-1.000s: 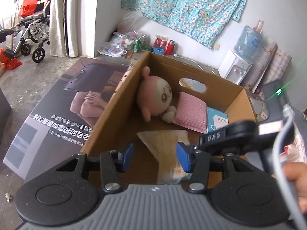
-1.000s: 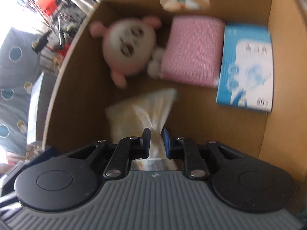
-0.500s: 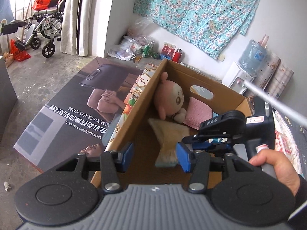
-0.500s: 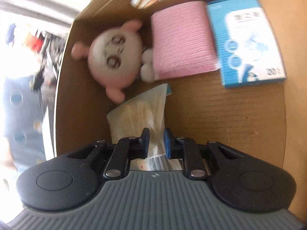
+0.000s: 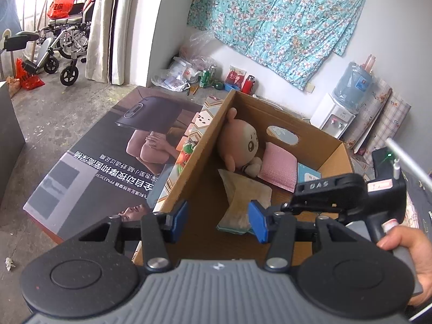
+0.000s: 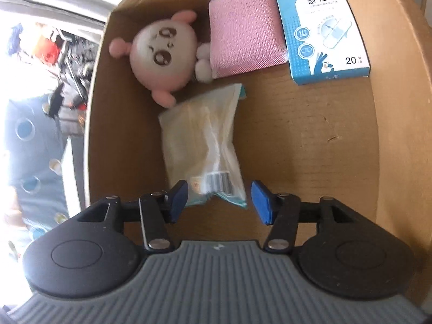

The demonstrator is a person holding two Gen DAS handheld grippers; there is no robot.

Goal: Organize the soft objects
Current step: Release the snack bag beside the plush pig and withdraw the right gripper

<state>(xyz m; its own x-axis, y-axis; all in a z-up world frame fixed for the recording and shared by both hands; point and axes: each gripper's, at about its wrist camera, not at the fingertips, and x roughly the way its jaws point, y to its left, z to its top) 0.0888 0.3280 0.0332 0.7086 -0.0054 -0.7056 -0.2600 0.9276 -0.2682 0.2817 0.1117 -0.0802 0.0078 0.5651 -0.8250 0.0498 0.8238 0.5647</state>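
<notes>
One cardboard box (image 6: 388, 108), open-topped, plain brown corrugated walls, with one oval hand-hole in the far wall. Contents counted: four items.

Item one: one plush toy (image 6: 163, 59), round pale-pink head, stubby pink ears and limbs, soft pile fabric; it lies at 10 o'clock on the box floor in the right wrist view, against the left wall. Item two: one pink pad (image 6: 243, 31), rectangular, woven dimpled texture, at 12 o'clock, touching the toy's paws. Item three: one blue carton (image 6: 324, 29), flat rigid cardboard, printed in white, at 1 o'clock, just beside the pad. Item four: one clear plastic packet (image 6: 205, 145), crinkled, glossy, holding beige contents, barcode label at its near end; it rests flat on the floor at centre.

Right gripper (image 6: 220, 198): jaws opening; the packet's near end lies between the blue pads, neither pad pressing it.

Left gripper (image 5: 217, 222): jaws parted, holding nothing, above the box's near edge. One hand (image 5: 407, 253) holds the right tool at 4 o'clock in the left wrist view.
</notes>
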